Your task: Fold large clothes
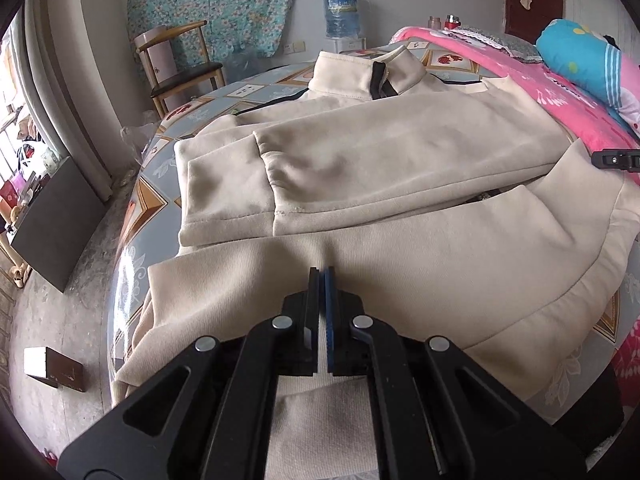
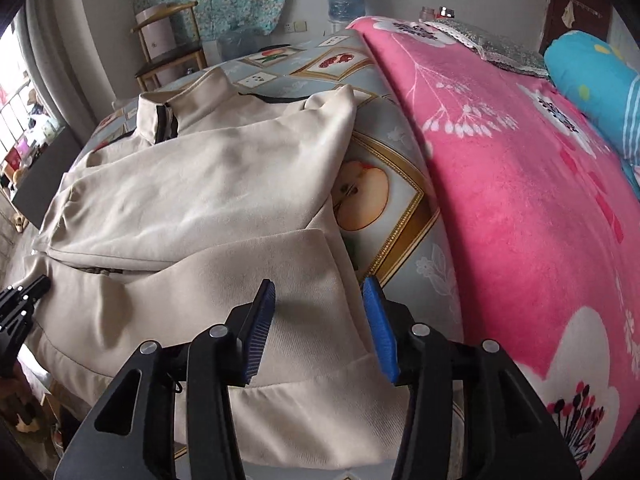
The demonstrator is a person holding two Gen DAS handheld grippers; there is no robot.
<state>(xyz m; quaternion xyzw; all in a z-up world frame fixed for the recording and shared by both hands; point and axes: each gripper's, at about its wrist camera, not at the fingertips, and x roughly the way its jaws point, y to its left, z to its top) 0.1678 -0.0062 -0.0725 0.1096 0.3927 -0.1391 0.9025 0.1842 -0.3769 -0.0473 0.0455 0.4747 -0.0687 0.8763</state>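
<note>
Along the near edge of the bed, the cream jacket lies spread flat, collar toward the far edge and hem toward the person, with both grippers stationed at that hem, probably so the bottom can be carried up over the body in one even fold. The left gripper has its pads pressed together, with a small ridge of hem cloth rising just ahead of the tips; whether fabric is actually pinched between them I cannot tell. The right gripper hangs with its blue pads spread wide over the hem's right corner, nothing between them, seemingly ready to close on that corner to match its partner. The jacket looks soft and thick, with a stand-up collar, a dark zip and thin dark piping. Both sleeves are already folded across the chest, cuffs overlapping toward the bed's left edge. A pink blanket covers the right side of the bed, just beside the jacket.
</note>
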